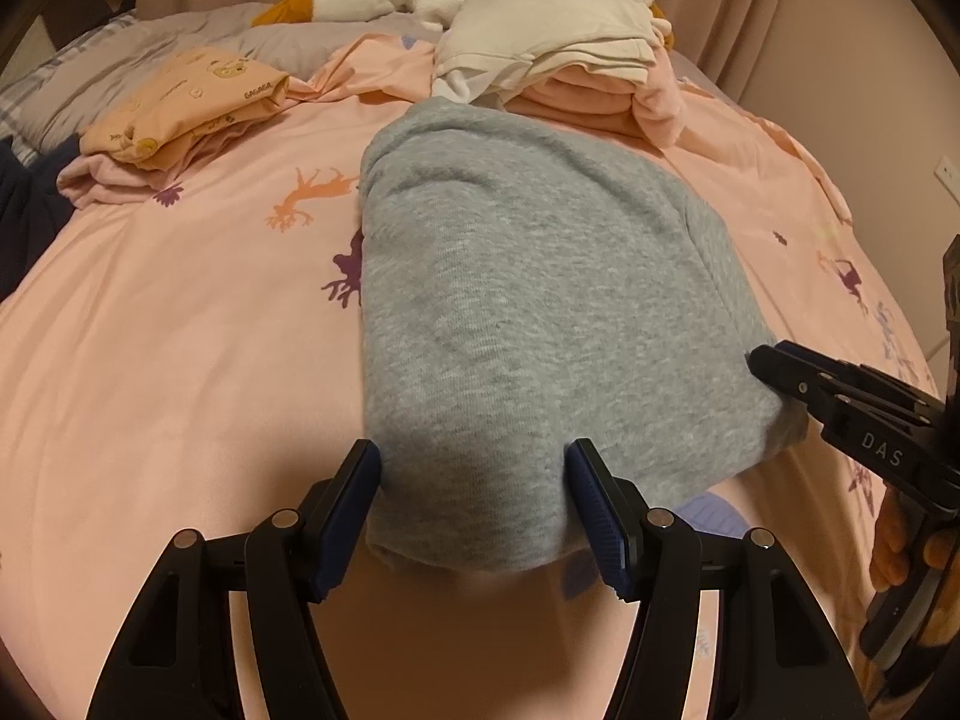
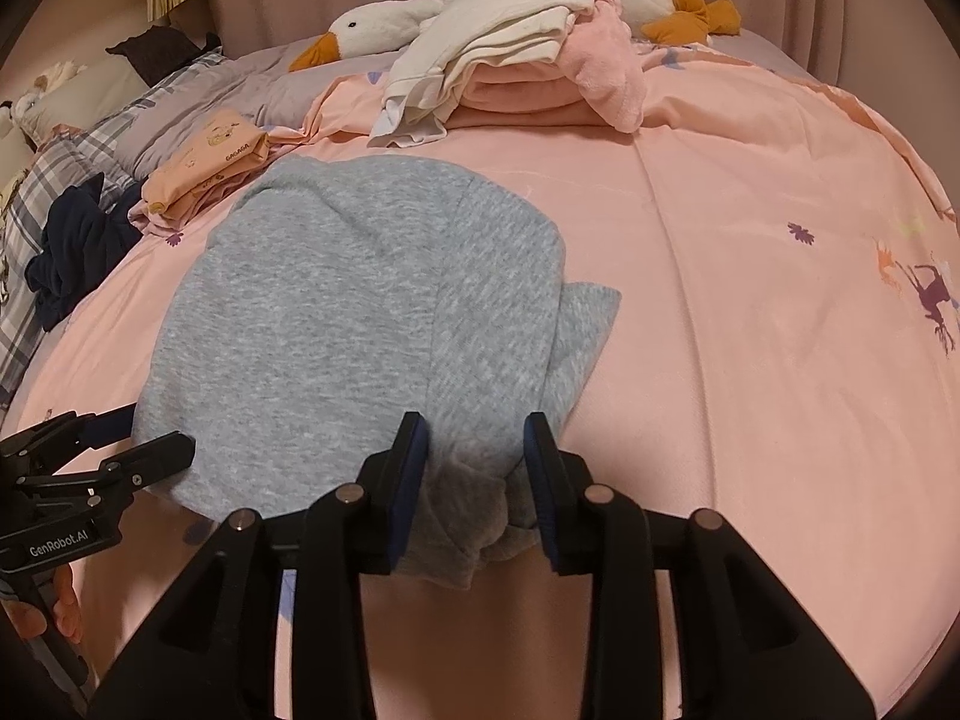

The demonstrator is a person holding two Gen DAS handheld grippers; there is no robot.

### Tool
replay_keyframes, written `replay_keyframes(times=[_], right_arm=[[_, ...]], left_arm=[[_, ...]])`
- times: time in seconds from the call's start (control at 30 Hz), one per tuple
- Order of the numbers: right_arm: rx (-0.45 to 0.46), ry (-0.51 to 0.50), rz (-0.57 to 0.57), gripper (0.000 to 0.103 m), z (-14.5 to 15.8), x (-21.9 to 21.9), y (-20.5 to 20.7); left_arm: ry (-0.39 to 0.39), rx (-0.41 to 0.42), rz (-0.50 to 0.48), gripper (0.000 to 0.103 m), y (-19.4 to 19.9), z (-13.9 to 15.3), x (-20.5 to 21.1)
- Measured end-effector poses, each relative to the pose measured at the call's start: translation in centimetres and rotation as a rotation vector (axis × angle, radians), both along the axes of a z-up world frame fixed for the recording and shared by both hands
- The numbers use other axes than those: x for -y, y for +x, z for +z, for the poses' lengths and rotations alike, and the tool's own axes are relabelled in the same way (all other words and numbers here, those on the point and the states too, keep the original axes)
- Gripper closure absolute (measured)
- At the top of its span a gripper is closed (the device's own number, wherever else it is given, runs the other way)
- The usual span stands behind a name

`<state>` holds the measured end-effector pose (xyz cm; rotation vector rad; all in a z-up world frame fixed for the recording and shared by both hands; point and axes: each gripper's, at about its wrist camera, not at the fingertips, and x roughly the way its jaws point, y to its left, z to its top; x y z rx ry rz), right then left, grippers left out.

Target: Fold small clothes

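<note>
A bed spread with a pink animal-print cover filled the scene, curtains behind it. The folded grey knit garment lay mid-bed, its long axis running from the near edge toward the far stacks. The left gripper straddled the near left corner, its fingers half spread either side of the cloth. The right gripper sat at the near right corner, fingers narrow around bunched fabric; whether they pinched it was unclear. Both hands were equally near.
</note>
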<state>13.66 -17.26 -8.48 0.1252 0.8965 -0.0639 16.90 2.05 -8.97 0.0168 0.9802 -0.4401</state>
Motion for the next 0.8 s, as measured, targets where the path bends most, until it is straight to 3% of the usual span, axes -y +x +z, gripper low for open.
replay_keyframes(times=[0.8], right_arm=[[0.002, 0.013, -0.003, 0.07, -0.09, -0.02, -0.44]], left_arm=[[0.023, 0.004, -0.014, 0.04, -0.33, -0.14, 0.24]])
